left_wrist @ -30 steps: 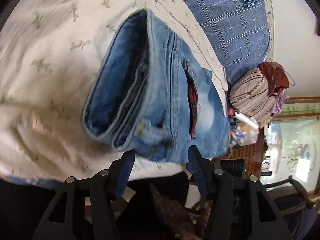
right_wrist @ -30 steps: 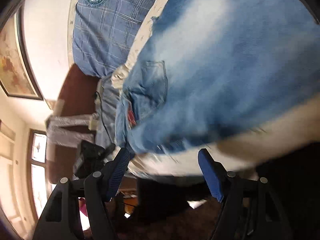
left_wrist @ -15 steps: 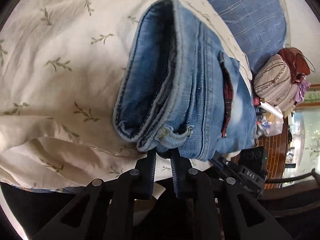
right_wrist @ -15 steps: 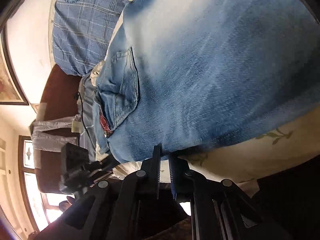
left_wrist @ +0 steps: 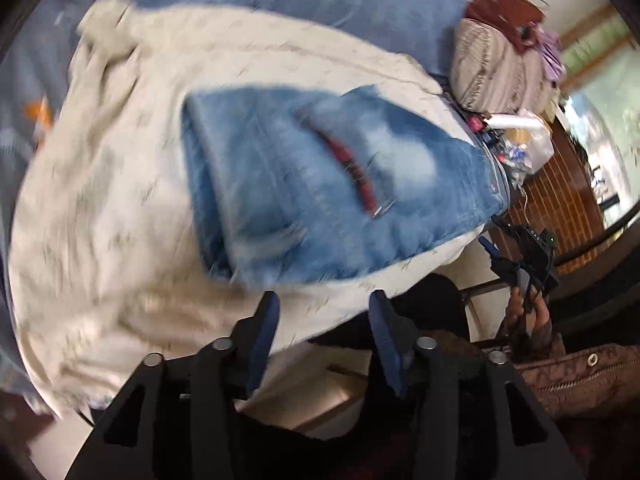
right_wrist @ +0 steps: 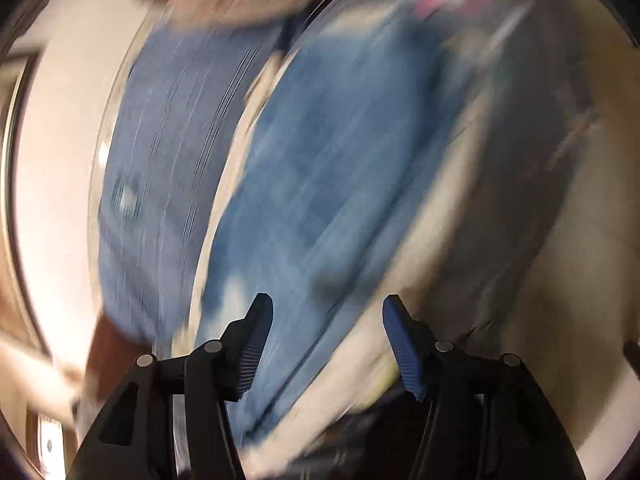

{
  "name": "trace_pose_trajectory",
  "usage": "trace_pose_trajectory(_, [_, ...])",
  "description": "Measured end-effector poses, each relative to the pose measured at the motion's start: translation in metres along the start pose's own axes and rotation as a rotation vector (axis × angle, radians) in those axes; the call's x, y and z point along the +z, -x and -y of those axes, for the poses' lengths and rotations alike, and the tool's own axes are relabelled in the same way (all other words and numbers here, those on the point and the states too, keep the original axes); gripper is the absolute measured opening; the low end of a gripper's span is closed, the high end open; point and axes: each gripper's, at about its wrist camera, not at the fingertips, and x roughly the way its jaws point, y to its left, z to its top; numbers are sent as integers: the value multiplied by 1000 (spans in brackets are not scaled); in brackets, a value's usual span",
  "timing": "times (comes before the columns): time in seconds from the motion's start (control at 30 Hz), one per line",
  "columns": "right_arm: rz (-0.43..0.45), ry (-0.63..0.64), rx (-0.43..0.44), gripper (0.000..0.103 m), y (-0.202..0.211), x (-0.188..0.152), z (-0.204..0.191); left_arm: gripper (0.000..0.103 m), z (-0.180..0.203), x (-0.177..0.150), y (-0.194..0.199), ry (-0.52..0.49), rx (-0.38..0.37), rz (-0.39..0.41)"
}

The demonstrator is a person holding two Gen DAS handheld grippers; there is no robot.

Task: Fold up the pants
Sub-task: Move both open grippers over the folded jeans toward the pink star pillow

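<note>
Item, left: my left hand-held gripper (left_wrist: 323, 320), jaws just reopened to a moderate gap after pinching the denim, nothing between them now; it hangs clear of the bed edge.

Item, centre: the jeans (left_wrist: 332, 184), folded into a thick blue bundle with a red-lined pocket showing, lying on the cream leaf-print bedspread (left_wrist: 120, 208) where half a second ago I gripped their edge.

Item, right: my right hand-held gripper (right_wrist: 328, 340), likewise just parted and empty, view badly smeared.

Judgement: both grips released, fold likely finished.
</note>
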Motion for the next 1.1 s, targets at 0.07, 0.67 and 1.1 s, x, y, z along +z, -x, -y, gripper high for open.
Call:
trace_pose_trajectory(0.07, [71, -55, 1, 61, 11, 18, 17, 51, 16, 13, -1, -40, 5, 1])
trace_pose_trajectory(0.67, [193, -58, 135, 64, 0, 83, 21, 53, 213, 197, -185, -375, 74, -211])
trace_pose_trajectory(1.1, [205, 86, 80, 64, -5, 91, 13, 53, 324, 276, -346, -358, 2, -314])
